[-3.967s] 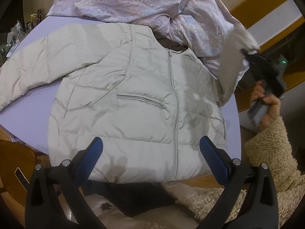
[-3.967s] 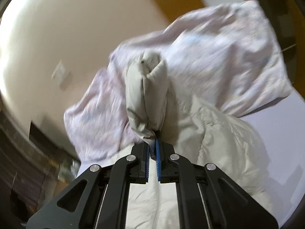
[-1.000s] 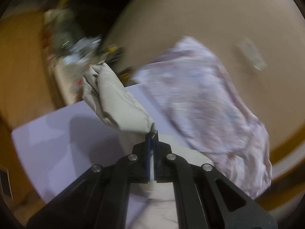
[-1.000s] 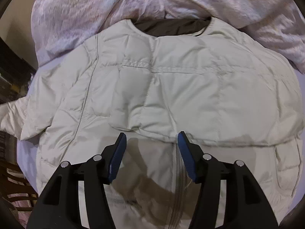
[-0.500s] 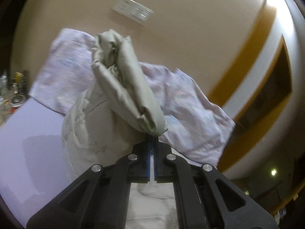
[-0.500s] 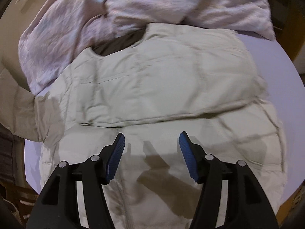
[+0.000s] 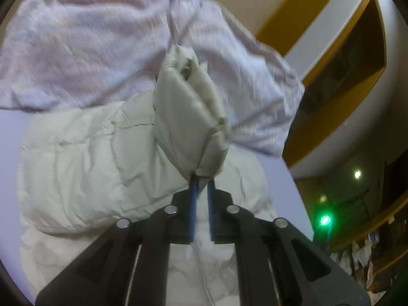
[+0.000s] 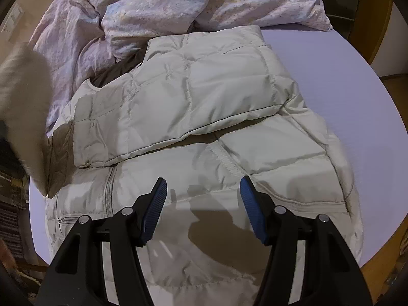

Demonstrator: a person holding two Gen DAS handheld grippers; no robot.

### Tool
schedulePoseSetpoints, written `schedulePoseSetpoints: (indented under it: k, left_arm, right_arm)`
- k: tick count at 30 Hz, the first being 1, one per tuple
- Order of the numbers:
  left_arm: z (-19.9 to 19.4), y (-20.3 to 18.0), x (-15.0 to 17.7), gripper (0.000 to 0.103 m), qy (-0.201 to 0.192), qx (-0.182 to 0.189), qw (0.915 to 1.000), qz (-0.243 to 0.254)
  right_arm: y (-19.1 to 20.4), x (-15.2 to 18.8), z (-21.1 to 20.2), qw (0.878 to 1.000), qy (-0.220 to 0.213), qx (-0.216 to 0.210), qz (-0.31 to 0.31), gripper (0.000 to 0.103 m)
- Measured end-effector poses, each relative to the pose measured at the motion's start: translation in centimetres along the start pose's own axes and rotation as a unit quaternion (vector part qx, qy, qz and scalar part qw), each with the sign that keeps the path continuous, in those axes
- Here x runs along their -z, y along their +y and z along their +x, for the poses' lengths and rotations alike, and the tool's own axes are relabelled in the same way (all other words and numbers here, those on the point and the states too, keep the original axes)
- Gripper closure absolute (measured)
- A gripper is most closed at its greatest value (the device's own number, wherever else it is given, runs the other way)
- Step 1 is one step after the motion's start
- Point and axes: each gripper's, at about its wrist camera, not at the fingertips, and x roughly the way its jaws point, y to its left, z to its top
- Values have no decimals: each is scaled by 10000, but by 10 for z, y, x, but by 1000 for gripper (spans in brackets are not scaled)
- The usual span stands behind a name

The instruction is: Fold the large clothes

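A cream puffer jacket (image 8: pixel 209 132) lies front up on a lilac table (image 8: pixel 369 102). Its right sleeve (image 8: pixel 193 97) is folded flat across the chest. My left gripper (image 7: pixel 201 178) is shut on the cuff of the other sleeve (image 7: pixel 186 117) and holds it raised over the jacket body (image 7: pixel 76 158); that lifted sleeve shows blurred at the left edge of the right wrist view (image 8: pixel 23 97). My right gripper (image 8: pixel 202 191) is open and empty, hovering above the jacket's lower front near the zipper (image 8: pixel 108 191).
A crumpled pale pink quilted garment (image 8: pixel 178 5) lies at the back of the table, touching the jacket's collar; it also shows in the left wrist view (image 7: pixel 89 51). The table's round edge (image 8: pixel 382 216) runs close on the right. A wall with wooden trim (image 7: pixel 331 51) stands beyond.
My left gripper has swung the held sleeve over the jacket body. My right gripper stays open and has shifted over the lower front.
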Motion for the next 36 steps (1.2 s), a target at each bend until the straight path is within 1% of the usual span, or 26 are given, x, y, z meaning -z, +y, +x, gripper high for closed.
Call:
schedulePoseSetpoints:
  k: [2,4,7,11,13,14,16,18,22,24,26,27,29,32,36]
  left_arm:
    - [12,-1,6,81,188,-41,9998,55]
    - [13,-1,13,51,257,-174,9995,90]
    - [7,9,19,42,231,-333,9991,139]
    - [-8,36,24,37,266,-664,9974,17]
    - [-17,51,29,33,241,-906,9956,-33]
    - [-24,58,32,32,226,-1031,9944,-66]
    - [-38,76,40,30,202,-1273,9915,-179]
    - [-52,95,48,29,199,-1511,9878,-329]
    - [-76,126,61,27,190,-1893,9797,-637]
    - [-87,137,66,26,191,-2035,9760,-752]
    - [-97,149,71,25,191,-2188,9718,-854]
    - [-100,155,73,25,191,-2248,9700,-910]
    - [-106,162,77,25,204,-2295,9679,-1000]
    - [-107,171,82,24,301,-2362,9652,-1079]
    - [-103,174,85,24,445,-2375,9647,-1049]
  right_arm:
    - [-1,-1,-1,10000,-18,-13,14,41]
    - [1,-2,-2,10000,-60,-37,-24,41]
    - [15,-8,-6,9993,-216,-212,-209,42]
    - [50,-23,-8,9957,-381,-561,-633,47]
    - [74,-34,-4,9923,-453,-660,-945,53]
    - [83,-38,-3,9911,-492,-670,-1044,54]
    - [106,-51,3,9874,-627,-654,-1300,61]
    - [127,-63,11,9850,-699,-611,-1458,64]
    - [161,-82,35,9834,-631,-500,-1624,66]
    - [170,-82,45,9829,-572,-385,-1705,67]
    - [174,-81,62,9839,-358,-212,-1738,67]
    - [174,-79,74,9849,-170,-54,-1723,68]
    - [170,-71,90,9846,93,173,-1735,70]
    - [166,-60,99,9820,131,361,-1849,71]
    - [161,-57,103,9830,183,342,-1794,71]
